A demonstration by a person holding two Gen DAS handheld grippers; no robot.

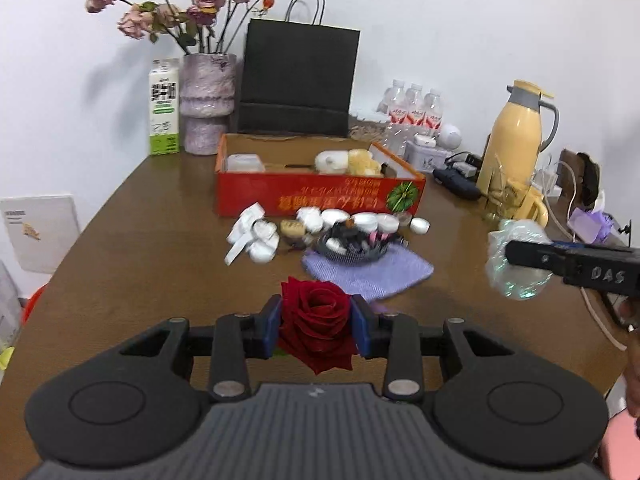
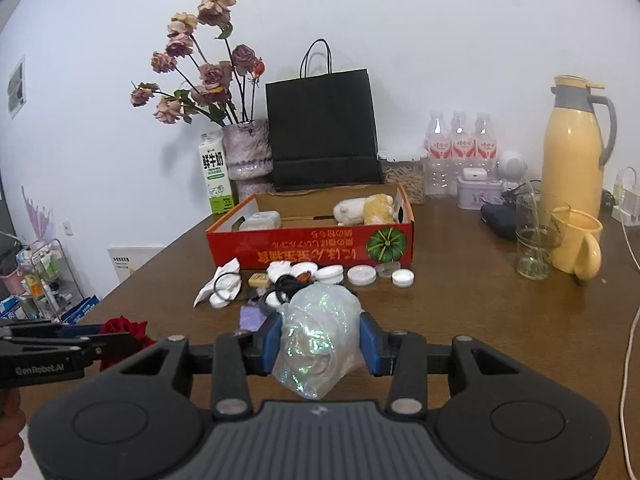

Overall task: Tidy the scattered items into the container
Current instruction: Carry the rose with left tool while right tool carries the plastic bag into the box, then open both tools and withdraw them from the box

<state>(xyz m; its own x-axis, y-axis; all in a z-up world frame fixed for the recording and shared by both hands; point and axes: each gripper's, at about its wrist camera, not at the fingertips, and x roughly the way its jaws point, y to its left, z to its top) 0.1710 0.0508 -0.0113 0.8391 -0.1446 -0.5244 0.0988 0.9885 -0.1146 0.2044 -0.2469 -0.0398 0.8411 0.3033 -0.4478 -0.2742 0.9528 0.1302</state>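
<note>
My left gripper (image 1: 316,326) is shut on a dark red rose (image 1: 315,320), held above the brown table. My right gripper (image 2: 322,340) is shut on a crumpled iridescent plastic wrap (image 2: 320,336); that wrap (image 1: 516,258) also shows at the right of the left wrist view. The open red cardboard box (image 1: 320,196) stands mid-table with a white case and plush toys inside. In front of it lies a scatter of white lids (image 1: 368,220), white packets (image 1: 248,232), a dark mesh pouch of small items (image 1: 352,242) and a purple cloth (image 1: 368,272).
Behind the box stand a black paper bag (image 1: 298,80), a vase of dried roses (image 1: 206,100) and a milk carton (image 1: 163,108). To the right are water bottles (image 2: 460,144), a yellow thermos (image 2: 572,148), a glass (image 2: 536,236), a yellow mug (image 2: 580,244) and cables.
</note>
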